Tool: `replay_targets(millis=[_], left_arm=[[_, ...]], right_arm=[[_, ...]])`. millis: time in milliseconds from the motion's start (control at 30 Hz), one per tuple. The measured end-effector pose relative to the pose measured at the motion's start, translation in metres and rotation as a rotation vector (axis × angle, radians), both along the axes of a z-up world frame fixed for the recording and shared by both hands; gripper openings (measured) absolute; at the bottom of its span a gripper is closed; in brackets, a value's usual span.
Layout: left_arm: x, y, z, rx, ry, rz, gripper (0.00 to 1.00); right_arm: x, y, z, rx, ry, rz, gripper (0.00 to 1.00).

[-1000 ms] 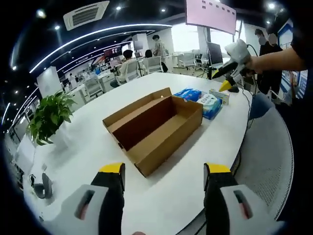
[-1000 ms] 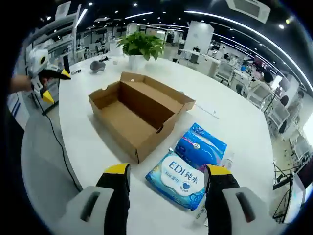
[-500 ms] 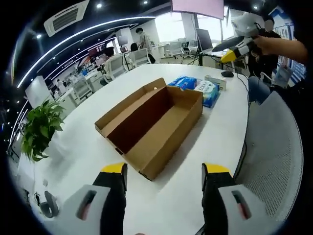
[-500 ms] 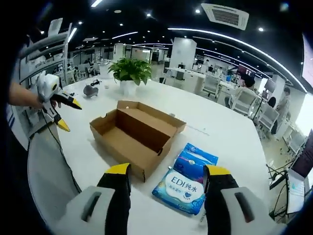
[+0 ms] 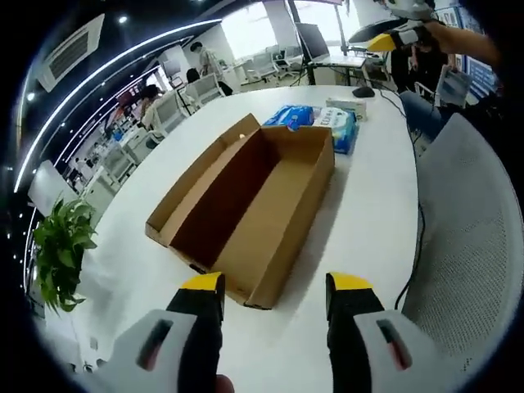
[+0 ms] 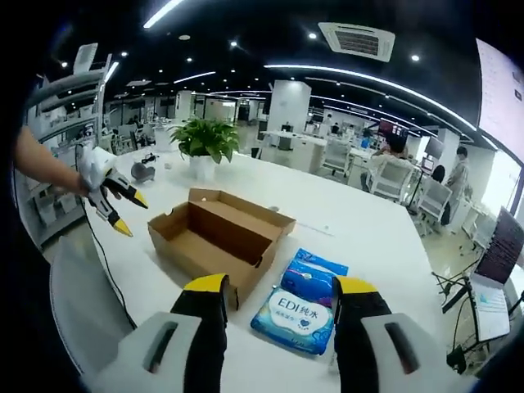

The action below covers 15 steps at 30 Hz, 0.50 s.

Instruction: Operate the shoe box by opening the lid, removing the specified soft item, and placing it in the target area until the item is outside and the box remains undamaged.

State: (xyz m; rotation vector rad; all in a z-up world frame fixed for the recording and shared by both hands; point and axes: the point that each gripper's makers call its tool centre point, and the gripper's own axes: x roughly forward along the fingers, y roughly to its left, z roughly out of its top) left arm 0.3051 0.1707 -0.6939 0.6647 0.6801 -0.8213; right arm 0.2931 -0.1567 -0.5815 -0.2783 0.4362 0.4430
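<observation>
Open-plan office, white round table (image 6: pixel 393 237): the cardboard shoe box (image 6: pixel 214 240) lies open and empty mid-table with its lid flap (image 5: pixel 196 176) folded back, and two blue soft wipe packs (image 6: pixel 301 296) lie side by side on the tabletop just beside one short end of the box, outside it. Left gripper (image 5: pixel 273 299) hovers over the near table edge at the box's other short end, jaws spread, holding nothing; right gripper (image 6: pixel 278 296) is raised above the wipe packs, jaws also parted and empty. Potted plant (image 6: pixel 203 141) stands near the far table edge, mesh chair (image 5: pixel 471 229) sits at the table's rim.
</observation>
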Motion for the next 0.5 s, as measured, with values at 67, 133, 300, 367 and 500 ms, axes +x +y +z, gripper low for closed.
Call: replay_targets(millis=[67,133,300,367,500], left_arm=[[0.002,0.001,-0.009,0.021,0.045,0.004,0.51],[0.005,-0.002,-0.016,0.016,0.063,0.003,0.5],[0.019,-0.002,-0.028,0.083,0.068,-0.027,0.49],[0.022,-0.004,-0.032,0.1,0.08,-0.065,0.47],[0.027,-0.001,-0.043,0.136,0.099,-0.095,0.46]], right_arm=[[-0.005,-0.001,-0.002,-0.008,0.006,0.0,0.49],[-0.01,-0.001,-0.006,-0.016,0.02,-0.003,0.47],[-0.016,-0.006,-0.013,-0.059,0.022,-0.013,0.46],[-0.016,-0.008,-0.014,-0.06,0.03,-0.027,0.46],[-0.018,-0.002,-0.01,-0.035,0.035,-0.012,0.47]])
